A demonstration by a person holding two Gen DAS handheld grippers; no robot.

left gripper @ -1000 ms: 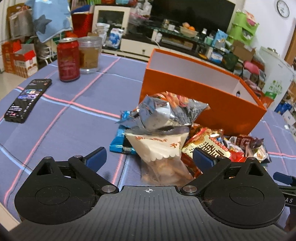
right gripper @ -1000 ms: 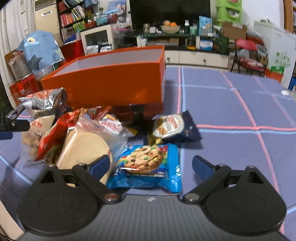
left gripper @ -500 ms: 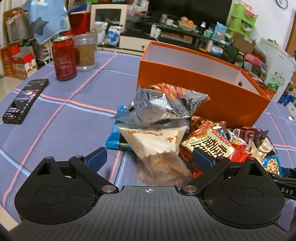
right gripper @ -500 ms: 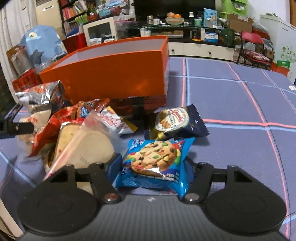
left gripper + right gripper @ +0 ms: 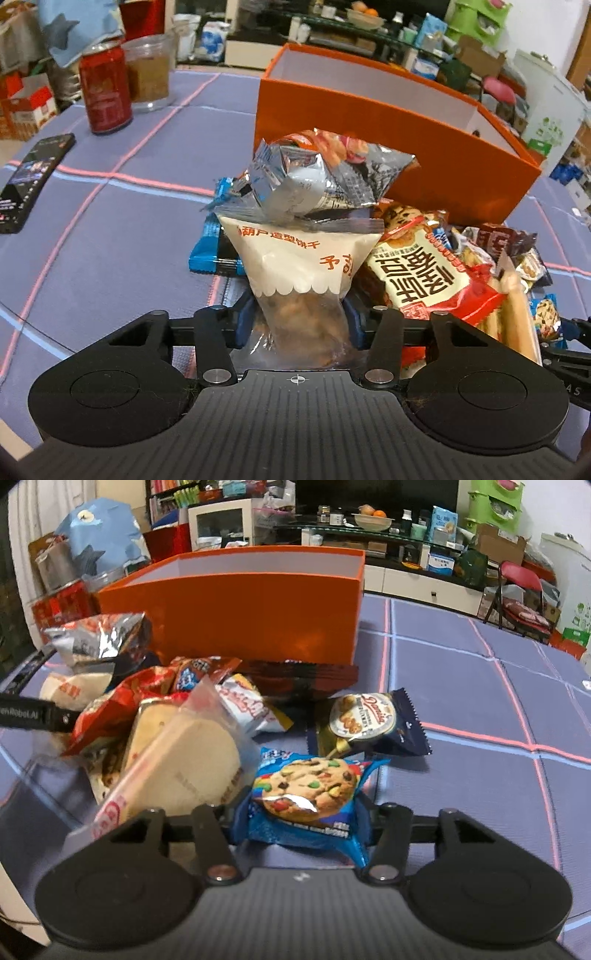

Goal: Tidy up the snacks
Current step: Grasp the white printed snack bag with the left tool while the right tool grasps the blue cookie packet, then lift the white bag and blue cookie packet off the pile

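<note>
Snacks (image 5: pixel 406 258) are heaped in a loose pile on the purple checked tablecloth (image 5: pixel 129 221), right in front of the orange box (image 5: pixel 424 162), which sits open with a pale inside. Pretty mixed bag: a crinkled silver foil pack (image 5: pixel 314 184) rides on top, a red-and-cream pack with big Chinese lettering (image 5: pixel 424 273) lies next to it, and a blue wrapper (image 5: pixel 210 243) pokes out from underneath on the left.

The left gripper (image 5: pixel 301 317) is closing on a biscuit bag (image 5: pixel 299 266), cream top with a scalloped edge and orange characters, clear bottom showing brown biscuits. Its blue pads are squeezing the clear part, so the bag is pinched in at the waist.

Over on the other side, the right gripper (image 5: pixel 301 812) is also closing, and its pads sit against both sides of a blue cookie packet (image 5: pixel 310 794) with a candy-studded chocolate chip cookie printed on it. The foil looks a bit crumpled where it's squeezed. Just beyond it lies a dark navy packet with a round cookie label (image 5: pixel 365 720), and to the left a clear bag of pale round crackers (image 5: pixel 184 760).

A red can (image 5: pixel 105 92), a glass jar (image 5: pixel 149 75) and a phone (image 5: pixel 33 181) sit well apart from the pile.
</note>
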